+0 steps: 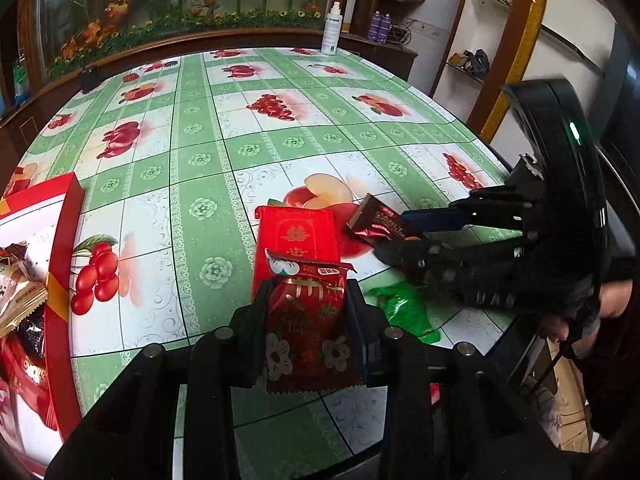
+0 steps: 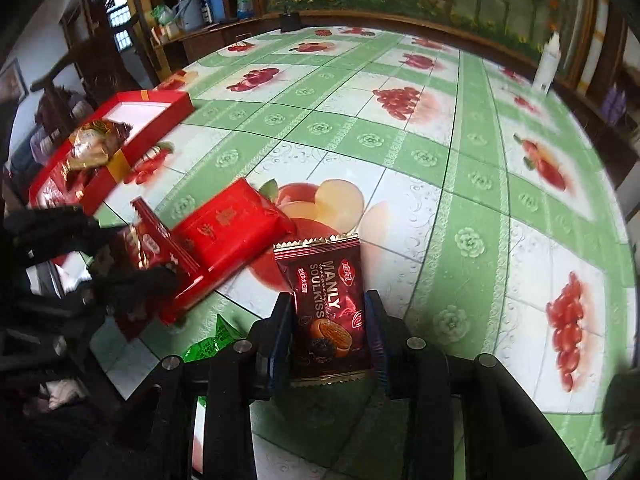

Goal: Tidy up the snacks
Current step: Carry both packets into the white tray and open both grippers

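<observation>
My left gripper (image 1: 307,296) is shut on a red snack packet with flower prints (image 1: 308,328), held above the table. My right gripper (image 2: 330,304) is shut on a dark red Manly Soulkiss packet (image 2: 328,304); that gripper (image 1: 394,236) and packet (image 1: 378,222) also show in the left wrist view. A red rectangular pack (image 1: 296,236) lies on the tablecloth in front of both; it shows in the right wrist view (image 2: 232,224). A green wrapper (image 1: 404,308) lies beside it. A red gift box (image 1: 60,264) holding several snacks stands at the left; it shows in the right wrist view (image 2: 116,136).
The table wears a green checked cloth with fruit prints (image 1: 248,148). A white spray bottle (image 1: 331,28) stands at the far edge. A wooden cabinet and shelves (image 1: 472,52) lie beyond the table.
</observation>
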The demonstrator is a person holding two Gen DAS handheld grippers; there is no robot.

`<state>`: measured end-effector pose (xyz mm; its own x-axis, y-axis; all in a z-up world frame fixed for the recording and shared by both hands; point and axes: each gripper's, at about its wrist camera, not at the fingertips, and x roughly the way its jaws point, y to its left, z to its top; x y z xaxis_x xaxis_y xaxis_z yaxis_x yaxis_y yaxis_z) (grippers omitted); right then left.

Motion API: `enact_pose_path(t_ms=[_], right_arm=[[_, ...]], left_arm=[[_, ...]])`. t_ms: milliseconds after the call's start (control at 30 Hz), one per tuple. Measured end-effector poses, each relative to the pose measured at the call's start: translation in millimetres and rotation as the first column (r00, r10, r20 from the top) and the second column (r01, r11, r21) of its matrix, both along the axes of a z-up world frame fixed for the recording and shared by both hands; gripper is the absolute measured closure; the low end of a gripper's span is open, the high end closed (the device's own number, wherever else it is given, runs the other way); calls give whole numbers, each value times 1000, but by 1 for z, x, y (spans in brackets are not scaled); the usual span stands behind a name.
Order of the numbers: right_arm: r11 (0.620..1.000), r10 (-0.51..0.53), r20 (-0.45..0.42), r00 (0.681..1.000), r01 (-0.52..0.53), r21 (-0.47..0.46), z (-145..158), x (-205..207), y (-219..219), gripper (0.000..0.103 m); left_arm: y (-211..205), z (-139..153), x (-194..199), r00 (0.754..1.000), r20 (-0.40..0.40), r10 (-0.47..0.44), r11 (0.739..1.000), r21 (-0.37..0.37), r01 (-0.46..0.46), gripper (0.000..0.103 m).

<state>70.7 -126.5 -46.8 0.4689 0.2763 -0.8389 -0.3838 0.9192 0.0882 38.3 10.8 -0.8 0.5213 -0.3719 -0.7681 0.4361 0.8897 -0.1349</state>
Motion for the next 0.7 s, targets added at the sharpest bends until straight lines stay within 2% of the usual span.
enact_pose_path(t_ms=[133,267,367,500,633,700], right_arm=[[990,-51,-83,995,61,127,6,11,-18,67],[982,-45,-59,997,55,180,26,9,-13,67],[973,7,-37,999,2,230,46,11,7,67],[949,109,-10,994,-101,300,70,20,65,67],[917,207,9,978,-197,346,81,36,135,67],[897,228,2,974,-211,388,83,44,166,67]], left_arm=[[5,7,-9,999,31,10,1000,18,-10,71],[27,24,-16,996,84,44,999,1,-45,71],[56,40,-19,985,133,110,994,-11,-109,71],[102,58,-21,959,187,215,976,4,-219,71],[151,66,-18,925,215,315,943,36,-329,71],[176,67,-15,908,211,362,925,42,-378,71]])
